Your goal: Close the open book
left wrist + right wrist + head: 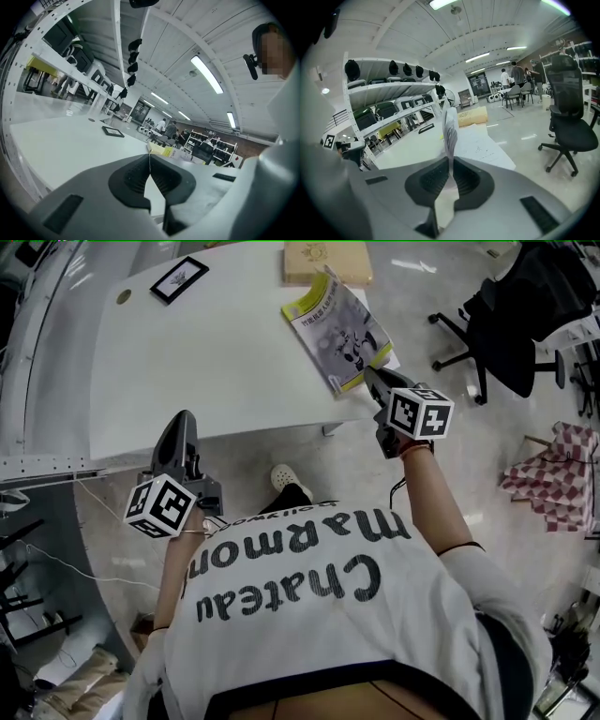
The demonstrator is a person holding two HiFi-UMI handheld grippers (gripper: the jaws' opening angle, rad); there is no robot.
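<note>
Right tool [449, 158]: clamped on raised leaf [450, 127] of book [342, 334]; swing over spine, lower flat.
Left tool [149, 157]: jaws together, empty; keep clear.

We're wearing a white short-sleeved T-shirt [319, 615] with dark lettering across the front, "Chateau Marmon" legible. Dark trousers [298, 495], one white shoe [285, 478] showing. There's a thin band at each wrist. The left gripper [184, 418] and right gripper [367, 372] are both dark grey moulded shells narrowing to the tip. Each carries a white cube with black square markers, left [159, 505] and right [421, 412]. In the gripper views the shells look pale grey, with black ribbed pads [136, 176] set in a dark recess.
</note>
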